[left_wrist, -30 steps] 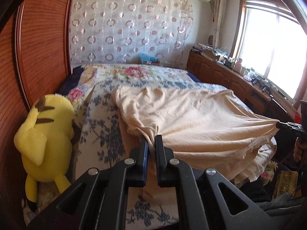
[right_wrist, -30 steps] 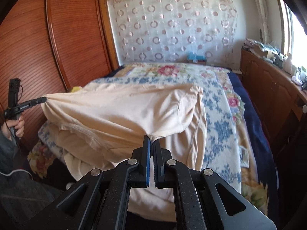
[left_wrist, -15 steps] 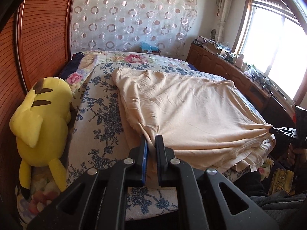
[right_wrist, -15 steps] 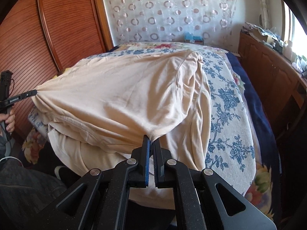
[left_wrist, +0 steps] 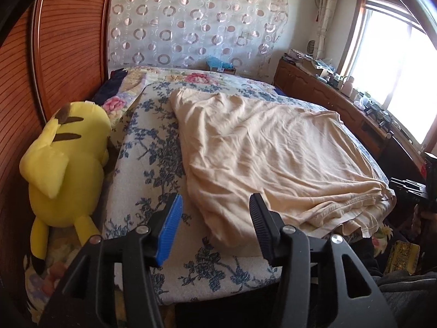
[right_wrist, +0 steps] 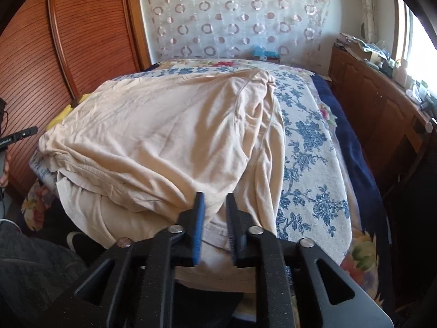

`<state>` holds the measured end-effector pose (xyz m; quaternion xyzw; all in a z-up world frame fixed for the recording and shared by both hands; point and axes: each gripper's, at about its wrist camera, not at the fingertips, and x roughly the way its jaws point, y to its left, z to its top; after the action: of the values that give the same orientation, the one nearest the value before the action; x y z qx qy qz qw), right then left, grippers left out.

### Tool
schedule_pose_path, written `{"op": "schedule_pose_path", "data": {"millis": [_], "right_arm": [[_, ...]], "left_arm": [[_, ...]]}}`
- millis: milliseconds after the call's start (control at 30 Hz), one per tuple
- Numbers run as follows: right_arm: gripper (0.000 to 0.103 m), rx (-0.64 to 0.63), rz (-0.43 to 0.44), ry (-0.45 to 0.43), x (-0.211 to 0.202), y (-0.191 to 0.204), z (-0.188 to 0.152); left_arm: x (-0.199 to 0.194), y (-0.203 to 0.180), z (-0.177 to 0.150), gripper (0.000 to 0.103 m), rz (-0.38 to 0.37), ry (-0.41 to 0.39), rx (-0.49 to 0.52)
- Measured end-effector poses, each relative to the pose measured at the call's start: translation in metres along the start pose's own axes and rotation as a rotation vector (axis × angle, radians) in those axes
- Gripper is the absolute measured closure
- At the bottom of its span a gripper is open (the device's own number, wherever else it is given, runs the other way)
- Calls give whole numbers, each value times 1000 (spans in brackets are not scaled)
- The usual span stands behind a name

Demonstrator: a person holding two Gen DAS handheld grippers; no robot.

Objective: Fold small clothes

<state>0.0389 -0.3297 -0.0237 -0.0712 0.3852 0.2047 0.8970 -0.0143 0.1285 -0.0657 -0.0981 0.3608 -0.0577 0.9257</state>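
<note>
A cream-coloured garment lies spread on the blue-flowered bed cover, folded over with its lower layers hanging off the near edge. It also shows in the right wrist view. My left gripper is open wide just in front of the garment's near corner and holds nothing. My right gripper is open with a narrow gap, its fingertips at the garment's near edge, cloth showing between the jaws but not pinched. The right gripper shows at the far right of the left wrist view.
A yellow plush toy lies at the bed's left side against a wooden wardrobe. A wooden cabinet with clutter runs under the window on the right. A patterned curtain hangs behind the bed.
Both grippers lowered the stretched garment onto the bed and opened, letting its corners go. The cloth now lies slack on the cover.
</note>
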Motion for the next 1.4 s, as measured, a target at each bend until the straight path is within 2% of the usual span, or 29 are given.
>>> {"op": "schedule_pose_path", "data": {"millis": [33, 133, 400, 567, 633, 700, 733, 767, 800, 833, 867, 967, 1067, 1133, 1233, 1300, 1400], "right_arm": [[73, 3, -5, -4, -1, -1, 0], [69, 10, -25, -9, -3, -6, -1], [68, 45, -80, 38, 3, -27, -16], [68, 59, -94, 76, 10, -33, -23], [66, 58, -96, 81, 11, -34, -26], [66, 56, -99, 83, 10, -34, -26], [66, 55, -101, 83, 10, -34, -26], [66, 48, -104, 78, 10, -33, -27], [68, 41, -105, 76, 10, -32, -28], [81, 32, -95, 73, 10, -31, -28], [99, 27, -59, 72, 9, -29, -28], [103, 7, -43, 70, 9, -25, -26], [103, 24, -73, -4, -14, -31, -15], [103, 32, -112, -44, -31, -37, -9], [103, 26, -148, -46, -45, -46, -3], [103, 24, -177, -14, -39, -49, -6], [103, 38, -166, 33, -25, -52, -15]], "left_arm": [[1, 1, -3, 53, -3, 10, -5], [6, 3, -12, 53, -13, 40, -13], [30, 0, -28, 53, -30, 116, -19], [34, -8, -27, 53, -19, 108, 12], [35, -10, -27, 62, -23, 103, 24], [37, -11, -26, 92, -39, 103, 28], [38, -10, -26, 99, -50, 106, 22], [38, -10, -25, 100, -62, 104, 18], [36, -11, -25, 102, -55, 93, 20], [33, -12, -23, 102, -49, 80, 20], [28, -11, -21, 102, -48, 61, 15], [3, -9, -9, 102, -42, -9, 1], [-15, -9, 0, 102, -29, -37, 8], [-18, -12, 1, 102, -19, -29, 23], [-13, -13, -3, 102, -3, -6, 38], [-6, -12, -6, 102, -1, 16, 33], [1, -6, -11, 102, -7, 43, -2]]}}
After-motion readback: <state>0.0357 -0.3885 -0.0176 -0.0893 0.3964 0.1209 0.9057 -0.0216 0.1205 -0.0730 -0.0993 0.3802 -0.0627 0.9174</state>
